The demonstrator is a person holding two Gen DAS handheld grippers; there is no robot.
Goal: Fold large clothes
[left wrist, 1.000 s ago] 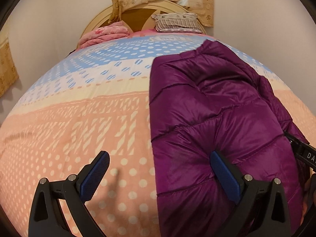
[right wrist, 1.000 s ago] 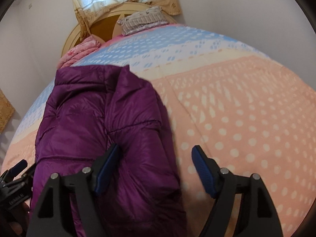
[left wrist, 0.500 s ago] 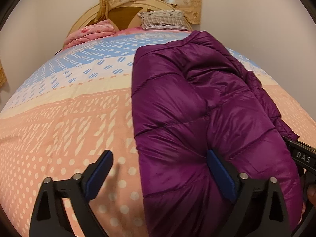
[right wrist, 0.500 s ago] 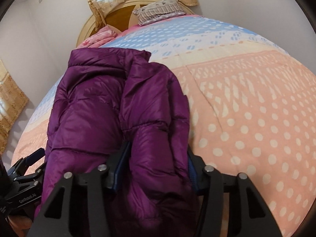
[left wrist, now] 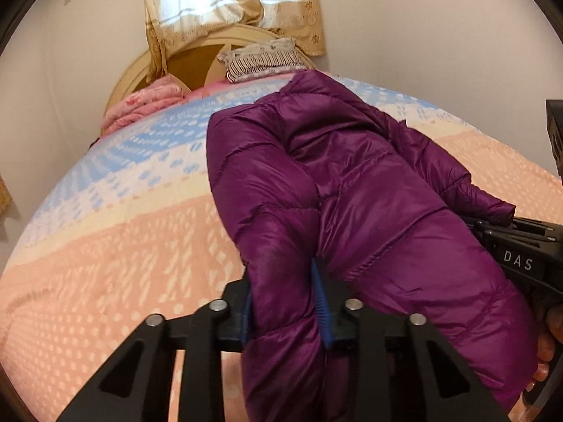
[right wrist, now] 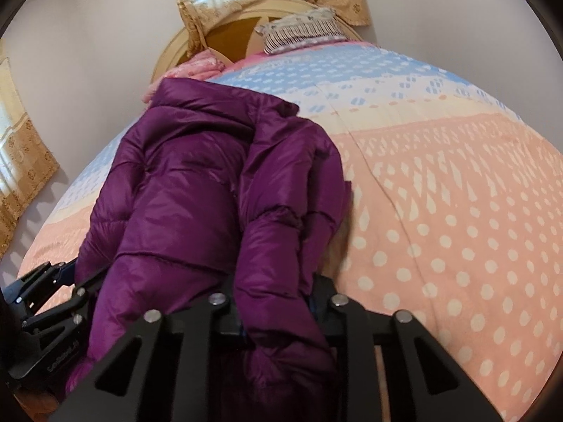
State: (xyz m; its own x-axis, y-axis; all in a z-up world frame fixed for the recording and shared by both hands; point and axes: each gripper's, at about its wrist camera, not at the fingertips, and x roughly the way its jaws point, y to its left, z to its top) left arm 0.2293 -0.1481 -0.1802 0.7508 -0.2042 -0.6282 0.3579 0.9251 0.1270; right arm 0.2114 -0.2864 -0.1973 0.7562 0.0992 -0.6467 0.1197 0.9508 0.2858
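- A glossy purple quilted puffer jacket lies lengthwise on a bed, filling the centre and lower right of the left wrist view and the centre-left of the right wrist view.
- The bed carries a bedspread banded in peach with pale dots, cream and light blue; it fills the left half of the left wrist view and the right half of the right wrist view.
- The left hand-held gripper, black with blue pads, sits at the bottom centre of its view; its jaws have just been closing and now pinch a puffy fold of the jacket's near edge between the pads.
- The right hand-held gripper, at the bottom centre of its own view, has likewise just been closing and clamps another bunched fold of the same near edge.
- Each gripper shows in the other's view: the right one at the right edge, the left one at the lower left.
- At the top of both views stand a rounded cream wooden headboard, a striped pillow, a folded pink blanket and beige curtains.
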